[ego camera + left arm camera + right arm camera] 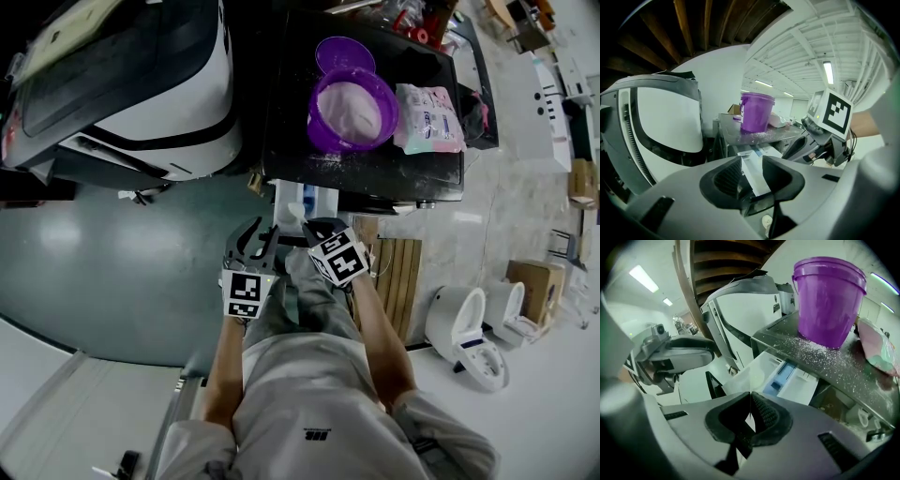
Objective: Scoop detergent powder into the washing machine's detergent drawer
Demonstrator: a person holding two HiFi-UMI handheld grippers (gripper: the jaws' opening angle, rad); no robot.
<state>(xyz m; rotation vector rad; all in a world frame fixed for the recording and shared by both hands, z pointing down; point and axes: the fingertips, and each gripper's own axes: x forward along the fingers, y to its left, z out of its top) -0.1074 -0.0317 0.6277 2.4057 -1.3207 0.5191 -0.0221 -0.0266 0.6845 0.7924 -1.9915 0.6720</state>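
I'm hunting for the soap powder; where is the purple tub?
In the head view, the purple tub stands on the dark counter, left of a pink packet.

Our left forearm [223, 367] and right forearm [381, 339] reach toward twelve o'clock, side by side. Our left gripper [751, 159] has its jaws apart; our right gripper [750, 394], at its three o'clock, has its jaws pressed together.
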